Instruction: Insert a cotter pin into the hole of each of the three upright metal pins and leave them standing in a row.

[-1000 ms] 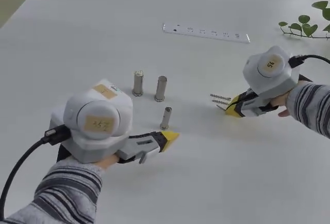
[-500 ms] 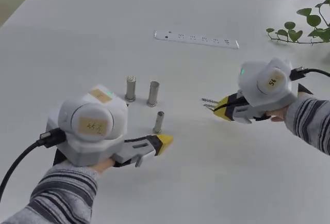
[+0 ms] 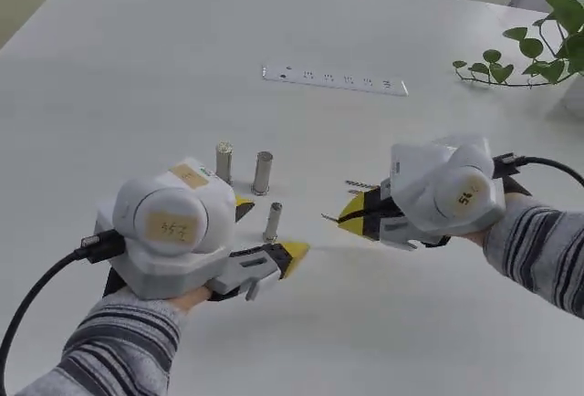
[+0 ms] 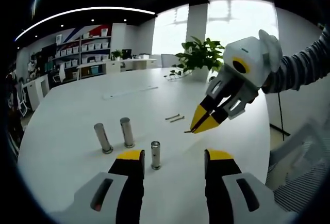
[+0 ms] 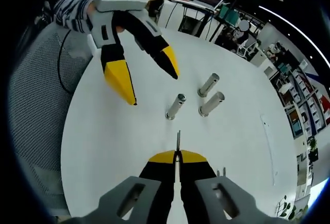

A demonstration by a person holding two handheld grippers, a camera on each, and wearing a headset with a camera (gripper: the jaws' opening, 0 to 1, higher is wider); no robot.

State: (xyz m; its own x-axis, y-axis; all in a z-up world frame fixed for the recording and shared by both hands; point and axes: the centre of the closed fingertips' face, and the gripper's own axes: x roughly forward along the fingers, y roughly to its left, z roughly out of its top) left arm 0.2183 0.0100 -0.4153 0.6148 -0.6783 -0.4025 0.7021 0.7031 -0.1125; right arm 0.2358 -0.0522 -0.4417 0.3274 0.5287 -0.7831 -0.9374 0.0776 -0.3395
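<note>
Cotter pin [image 5: 178, 140]: clamped in the right gripper [image 5: 178, 157], jaws pressed tight on it, thin tip jutting out ahead!
Aim: in the right gripper view the near metal pin [image 5: 175, 106] sat at 12 o'clock of that tip, with a gap between them.
Left gripper [image 4: 174, 156]: jaws spread wide, gripping nothing. The near metal pin stood upright between the tips, closer to the left jaw, and wasn't touched.
Pins: all three were upright on the table [image 3: 137, 77]. In the head view the far-left metal pin [image 3: 224, 161] and middle metal pin [image 3: 263, 172] stood side by side. The near one was at 5 o'clock of the middle one, out of line.
Spares: spare cotter pins [image 3: 360, 184] lay flat at 3 o'clock of the middle metal pin, just beyond the right gripper's nose.
Open room: bare white top ran at 12 o'clock from the pins up to the power strip [image 3: 333, 79]. There was plenty of free surface at 6 o'clock below both grippers too.
Edges: the table's left edge ran at 10 o'clock in the head view, well apart from the work. The plant [image 3: 538, 49] sat at 2 o'clock, far right.
</note>
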